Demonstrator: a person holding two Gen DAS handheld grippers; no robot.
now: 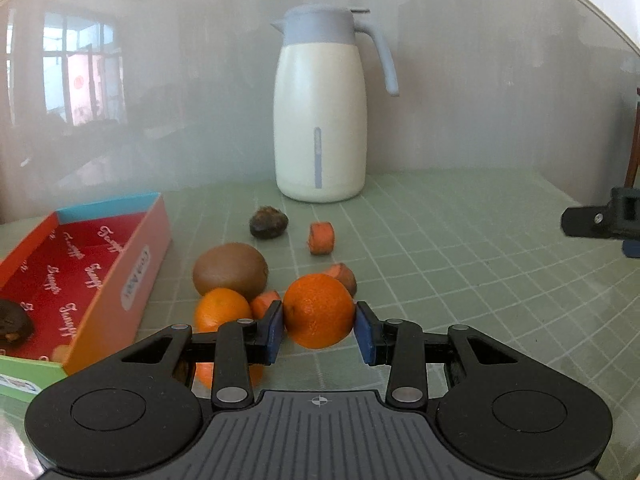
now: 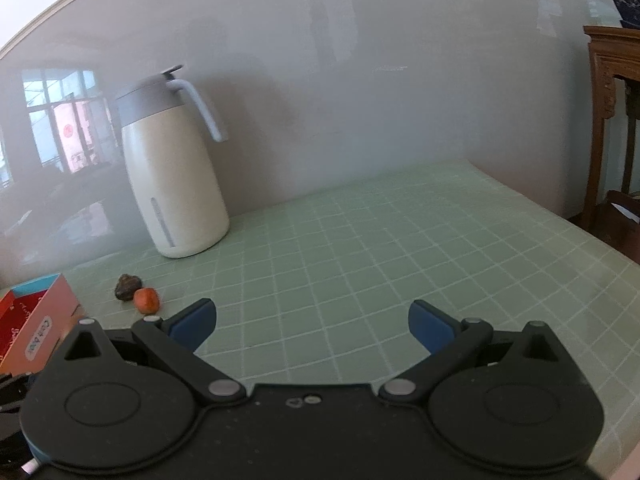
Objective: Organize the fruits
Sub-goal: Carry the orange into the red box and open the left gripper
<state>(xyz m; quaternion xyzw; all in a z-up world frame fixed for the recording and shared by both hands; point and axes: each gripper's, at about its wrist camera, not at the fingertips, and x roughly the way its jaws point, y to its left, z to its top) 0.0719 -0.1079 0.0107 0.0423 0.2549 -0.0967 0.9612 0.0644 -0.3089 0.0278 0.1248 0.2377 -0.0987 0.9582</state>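
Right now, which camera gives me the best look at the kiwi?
The left wrist view. The kiwi lies in plain sight beside the red box, just behind the orange clamped in the left gripper. The right wrist view does not show the kiwi at all; the right gripper is open over bare mat.

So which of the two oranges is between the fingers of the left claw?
The right-hand orange, between the blue pads of the left claw. The other orange lies outside, left of them, by the kiwi.
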